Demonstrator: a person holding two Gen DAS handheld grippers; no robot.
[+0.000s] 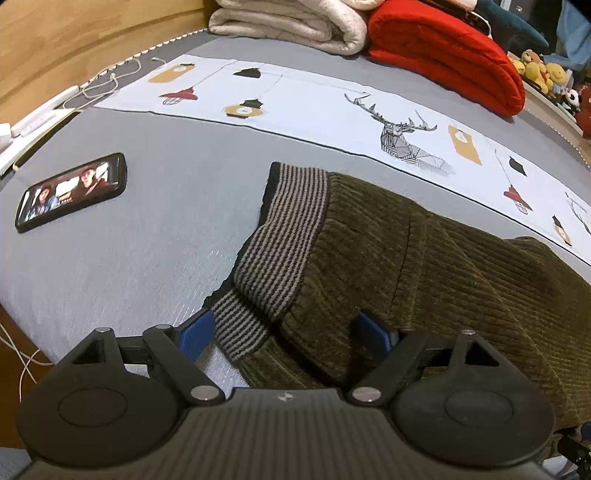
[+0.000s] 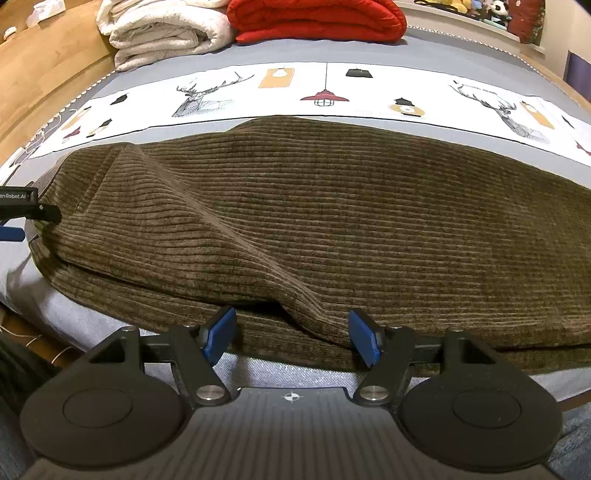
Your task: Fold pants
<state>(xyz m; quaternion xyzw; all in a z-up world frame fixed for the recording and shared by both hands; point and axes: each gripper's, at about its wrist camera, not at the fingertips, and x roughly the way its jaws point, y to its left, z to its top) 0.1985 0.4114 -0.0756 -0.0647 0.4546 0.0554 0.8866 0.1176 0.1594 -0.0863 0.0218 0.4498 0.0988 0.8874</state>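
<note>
Olive-brown corduroy pants [image 2: 332,221] lie flat across the grey bed, legs running to the right. Their striped grey-and-black waistband [image 1: 288,229] is at the left end, with its near corner turned over. My left gripper [image 1: 286,332] is open wide over that corner, so the waistband and some corduroy lie between its blue pads [image 1: 195,332]. My right gripper [image 2: 293,336] is open at the pants' near edge, where a raised fold of corduroy sits between its pads without being pinched. One of the left gripper's fingers [image 2: 44,213] shows at the far left of the right wrist view.
A phone [image 1: 72,192] with a lit screen lies on the sheet left of the waistband. Behind the pants runs a white printed strip [image 1: 332,107]. A folded cream blanket [image 1: 295,22] and a red quilt [image 1: 443,55] sit at the far side. Cables [image 1: 107,79] trail at the far left.
</note>
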